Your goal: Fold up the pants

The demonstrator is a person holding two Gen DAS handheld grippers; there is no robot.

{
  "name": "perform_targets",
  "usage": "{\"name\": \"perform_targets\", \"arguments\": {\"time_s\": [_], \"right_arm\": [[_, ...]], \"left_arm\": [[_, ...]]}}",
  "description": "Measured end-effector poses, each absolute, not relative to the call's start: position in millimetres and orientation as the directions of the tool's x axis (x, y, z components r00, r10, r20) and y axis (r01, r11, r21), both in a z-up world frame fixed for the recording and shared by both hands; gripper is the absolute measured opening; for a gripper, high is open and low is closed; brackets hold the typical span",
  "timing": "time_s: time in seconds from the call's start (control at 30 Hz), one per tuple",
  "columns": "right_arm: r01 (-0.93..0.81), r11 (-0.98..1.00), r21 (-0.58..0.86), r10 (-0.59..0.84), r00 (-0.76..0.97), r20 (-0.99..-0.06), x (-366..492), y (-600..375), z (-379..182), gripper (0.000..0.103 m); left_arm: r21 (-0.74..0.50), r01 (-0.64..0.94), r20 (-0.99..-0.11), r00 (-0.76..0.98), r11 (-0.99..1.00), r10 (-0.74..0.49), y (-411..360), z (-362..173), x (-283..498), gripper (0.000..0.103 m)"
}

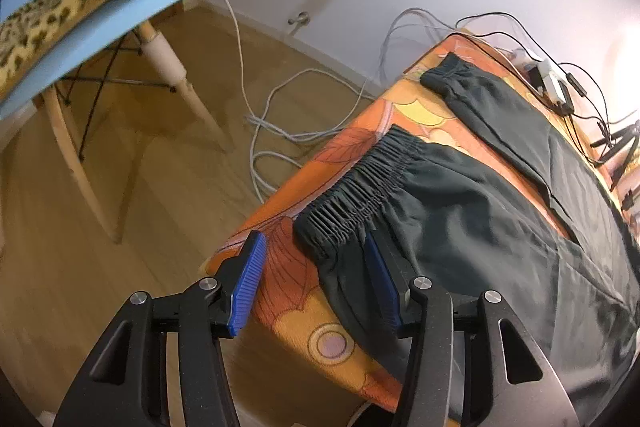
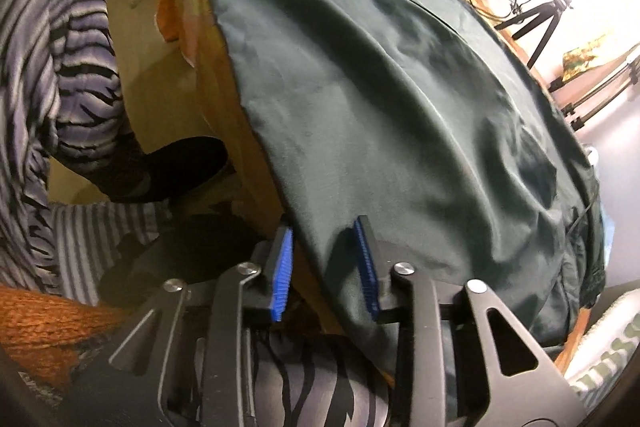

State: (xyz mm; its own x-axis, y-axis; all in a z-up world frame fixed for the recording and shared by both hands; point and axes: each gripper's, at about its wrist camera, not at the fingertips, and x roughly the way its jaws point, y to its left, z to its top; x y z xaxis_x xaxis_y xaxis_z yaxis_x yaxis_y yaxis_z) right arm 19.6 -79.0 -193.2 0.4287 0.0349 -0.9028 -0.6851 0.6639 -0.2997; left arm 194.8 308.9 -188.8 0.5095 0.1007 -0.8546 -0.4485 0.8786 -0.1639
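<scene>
I see dark pants (image 1: 480,195) flat on the orange table (image 1: 288,267). Left gripper (image 1: 316,267) apart, straddling the waistband (image 1: 360,183) corner at 6 o'clock. Right gripper (image 2: 324,259) apart astride the hanging fabric edge, not clamped.

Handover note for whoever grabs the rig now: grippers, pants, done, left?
Left gripper: jaws open, straddling the table-edge corner of the waistband; nothing gripped.
Right gripper: jaws open, set over the pants edge hanging off the table; the fabric lies between them, and a firm pinch is not visible.
Pants lie spread over the orange cloth, one leg cuff at the far end.
Done: laid out. Left: all folds.
</scene>
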Motion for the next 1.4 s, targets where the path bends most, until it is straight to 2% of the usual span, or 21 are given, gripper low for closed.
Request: {"name": "perform_targets", "arguments": {"time_s": [0.07, 0.17, 0.23, 0.3, 0.33, 0.37, 0.47, 0.7, 0.9, 1.07, 1.4], "right_arm": [[-0.684, 0.675, -0.275, 0.047, 0.412, -0.91, 21.8, -80.5, -190.9, 0.024], [-0.675, 0.697, -0.24, 0.07, 0.397, -0.915, 22.8, -83.2, -185.0, 0.013], [-0.655, 0.716, -0.24, 0.071, 0.411, -0.909, 23.3, -85.2, -179.2, 0.011], [-0.639, 0.729, -0.245, 0.071, 0.427, -0.902, 25.4, -89.0, -172.8, 0.01], [-0.629, 0.739, -0.241, 0.074, 0.43, -0.9, 27.0, -91.3, -170.3, 0.01], [-0.621, 0.748, -0.234, 0.077, 0.431, -0.899, 28.7, -93.0, -168.2, 0.009], [-0.608, 0.759, -0.234, 0.079, 0.443, -0.893, 33.1, -95.6, -162.8, 0.009], [-0.589, 0.749, -0.303, 0.06, 0.516, -0.855, 35.4, -95.2, -142.3, 0.006], [-0.537, 0.759, -0.369, 0.041, 0.604, -0.796, 46.6, -100.0, -114.3, 0.005], [-0.486, 0.732, -0.479, -0.004, 0.699, -0.715, 62.7, -96.6, -89.6, 0.005], [-0.32, 0.737, -0.596, -0.115, 0.809, -0.577, 158.3, -115.4, -49.3, 0.004]], "left_arm": [[-0.158, -0.455, -0.86, 0.5, 0.876, 0.104, 308.7, -192.8, 197.0, 0.05], [-0.127, -0.456, -0.859, 0.495, 0.881, 0.132, 304.0, -194.0, 199.1, 0.05], [-0.111, -0.456, -0.858, 0.492, 0.883, 0.147, 302.2, -194.6, 201.8, 0.05], [-0.109, -0.461, -0.853, 0.498, 0.881, 0.155, 301.8, -194.5, 203.6, 0.04], [-0.109, -0.46, -0.849, 0.504, 0.881, 0.158, 301.3, -194.4, 203.8, 0.029], [-0.104, -0.459, -0.845, 0.508, 0.882, 0.164, 300.0, -194.0, 204.3, 0.023], [-0.075, -0.46, -0.834, 0.516, 0.885, 0.197, 293.4, -192.2, 205.8, 0.013], [-0.189, -0.507, -0.809, 0.566, 0.841, 0.16, 308.6, -176.4, 197.5, 0.009], [-0.201, -0.484, -0.779, 0.606, 0.852, 0.161, 301.4, -153.8, 198.8, 0.009], [-0.218, -0.456, -0.754, 0.64, 0.863, 0.147, 293.9, -131.7, 212.8, 0.008], [-0.203, -0.404, -0.735, 0.664, 0.892, 0.134, 271.6, -97.1, 296.1, 0.008]]}}
